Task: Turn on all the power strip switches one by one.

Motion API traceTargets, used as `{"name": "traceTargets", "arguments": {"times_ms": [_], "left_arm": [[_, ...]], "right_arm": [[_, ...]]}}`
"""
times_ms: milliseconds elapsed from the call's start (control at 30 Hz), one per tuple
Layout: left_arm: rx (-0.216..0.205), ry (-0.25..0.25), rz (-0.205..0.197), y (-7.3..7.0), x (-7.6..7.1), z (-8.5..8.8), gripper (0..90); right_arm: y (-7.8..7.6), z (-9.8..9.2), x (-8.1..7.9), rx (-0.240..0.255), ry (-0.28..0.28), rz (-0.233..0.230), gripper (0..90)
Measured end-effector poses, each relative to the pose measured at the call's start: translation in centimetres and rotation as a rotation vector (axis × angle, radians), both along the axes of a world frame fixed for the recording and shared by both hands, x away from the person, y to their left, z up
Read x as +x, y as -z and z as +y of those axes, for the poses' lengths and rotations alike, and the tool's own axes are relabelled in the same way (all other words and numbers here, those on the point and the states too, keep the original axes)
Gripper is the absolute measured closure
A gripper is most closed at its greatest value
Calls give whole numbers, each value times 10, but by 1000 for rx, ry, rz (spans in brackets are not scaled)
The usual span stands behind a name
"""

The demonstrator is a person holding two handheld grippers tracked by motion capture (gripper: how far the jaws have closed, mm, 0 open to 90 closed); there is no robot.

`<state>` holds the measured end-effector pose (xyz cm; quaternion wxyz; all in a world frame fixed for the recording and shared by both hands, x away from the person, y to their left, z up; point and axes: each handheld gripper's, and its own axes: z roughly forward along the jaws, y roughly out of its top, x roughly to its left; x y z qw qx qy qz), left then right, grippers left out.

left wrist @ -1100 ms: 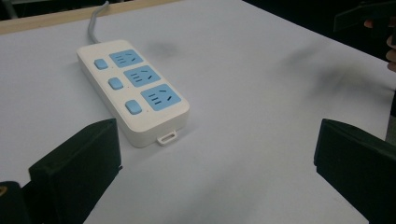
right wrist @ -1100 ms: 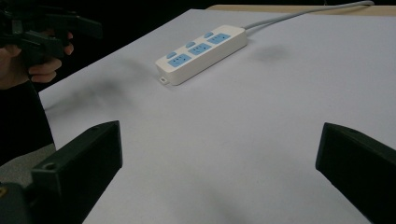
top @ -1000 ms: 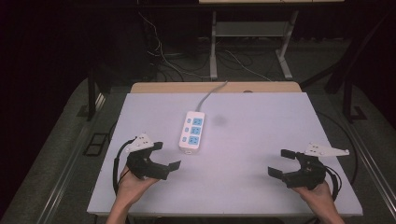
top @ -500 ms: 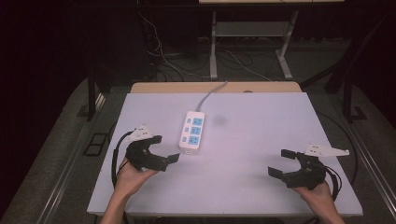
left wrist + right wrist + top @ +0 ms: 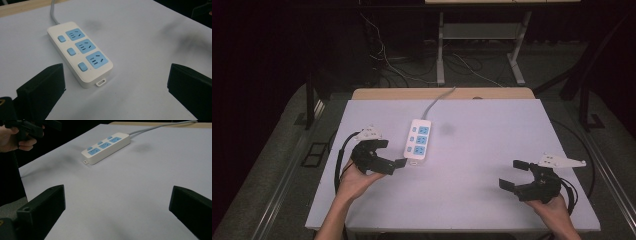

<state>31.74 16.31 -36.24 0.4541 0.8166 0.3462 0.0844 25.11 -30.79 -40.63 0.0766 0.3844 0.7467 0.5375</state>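
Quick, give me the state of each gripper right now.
Left gripper: open, holding nothing, right beside the near end of the power strip.
Right gripper: open, holding nothing, over bare table.

Left gripper (image 5: 393,153) and right gripper (image 5: 513,173), each held in one hand (image 5: 354,180) from below, both with jaws spread wide apart and nothing between the fingertips.

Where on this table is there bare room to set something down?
Most of the table is bare: the whole stretch between the power strip and the right gripper, plus the far right corner. It is tight only near the left gripper, which sits close to the strip's near end.
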Motion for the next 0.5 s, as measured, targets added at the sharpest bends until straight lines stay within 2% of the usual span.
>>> {"name": "traceTargets", "arguments": {"times_ms": [233,500], "left_arm": [[33,14,16,-1,11,-6,0],[95,25,35,-2,26,-9,8]], "right_arm": [[0,0,0,-4,1,0,5],[0,0,0,-6,4,1,5]]}}
